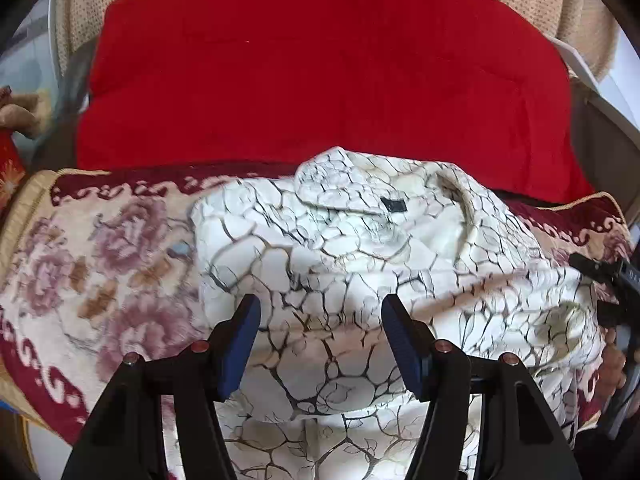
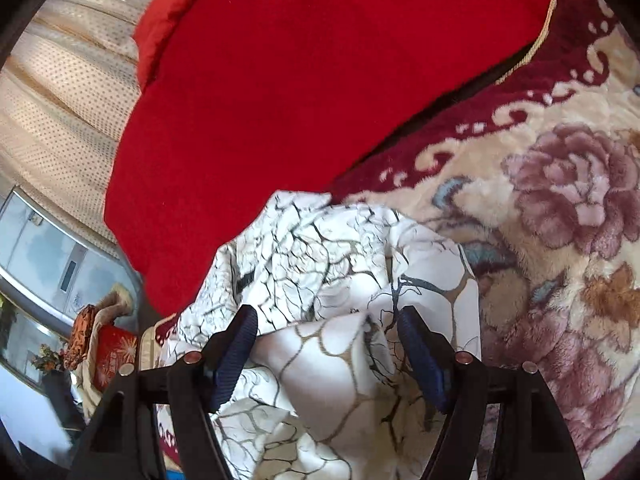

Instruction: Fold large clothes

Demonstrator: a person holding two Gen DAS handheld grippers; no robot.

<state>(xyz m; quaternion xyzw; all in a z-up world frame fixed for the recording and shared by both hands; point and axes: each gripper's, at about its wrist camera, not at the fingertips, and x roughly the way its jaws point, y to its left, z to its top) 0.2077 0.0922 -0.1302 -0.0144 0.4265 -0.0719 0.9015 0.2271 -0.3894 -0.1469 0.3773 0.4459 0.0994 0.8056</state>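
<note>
A white shirt with a dark crackle pattern lies partly folded on a floral blanket, collar and a small dark label toward the far side. My left gripper is open just above the shirt's near part, with nothing between its blue pads. In the right wrist view the same shirt lies bunched, with a fold of it below my right gripper, which is open and holds nothing. The right gripper also shows at the right edge of the left wrist view, beside the shirt.
A large red cushion or quilt lies behind the shirt, and shows in the right wrist view. The floral blanket spreads right of the shirt. Cream dotted fabric and furniture with a red box stand at the left.
</note>
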